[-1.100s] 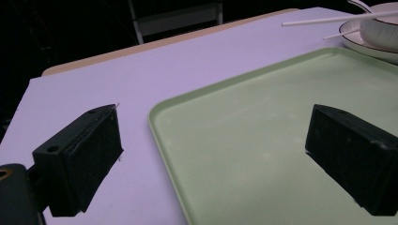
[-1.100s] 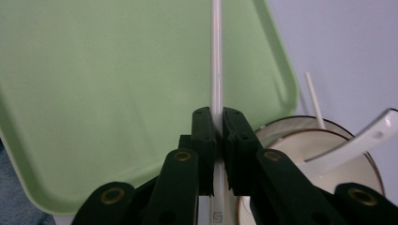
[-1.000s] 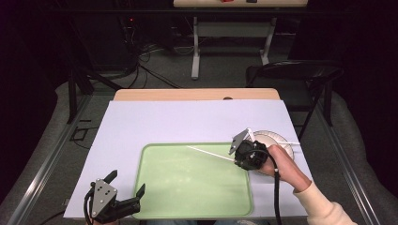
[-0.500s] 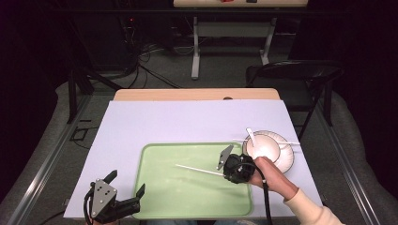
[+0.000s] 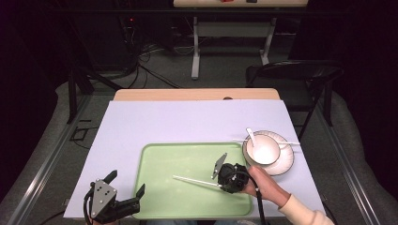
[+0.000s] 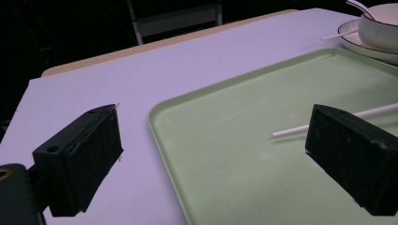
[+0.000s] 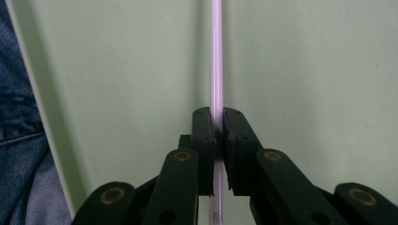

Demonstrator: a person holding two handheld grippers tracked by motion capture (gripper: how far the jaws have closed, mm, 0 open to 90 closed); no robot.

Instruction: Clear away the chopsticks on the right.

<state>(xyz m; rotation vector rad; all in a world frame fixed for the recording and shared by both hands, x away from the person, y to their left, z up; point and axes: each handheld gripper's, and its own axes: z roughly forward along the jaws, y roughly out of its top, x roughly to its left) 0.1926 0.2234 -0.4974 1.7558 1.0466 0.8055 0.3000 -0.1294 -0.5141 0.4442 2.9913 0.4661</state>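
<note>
tray (image 5: pixel 187 161): matt green plastic, faintly speckled
chopstick (image 7: pixel 216 56): smooth, glossy white plastic
bowl (image 5: pixel 264 151): glossy white ceramic

High view – fixed overhead, facing forward and down over the table. Gripper views ride low and close; all three share the green tray (image 5: pixel 187 187) (image 6: pixel 244 154) (image 7: pixel 117 70).

Table (image 5: pixel 187 122) evenly lit from above, room behind dark. Soft shadows under tray (image 5: pixel 159 197) rim. Close jaws slightly soft in both gripper views; stick (image 7: pixel 216 56) ahead of tongs mildly blurred.
</note>
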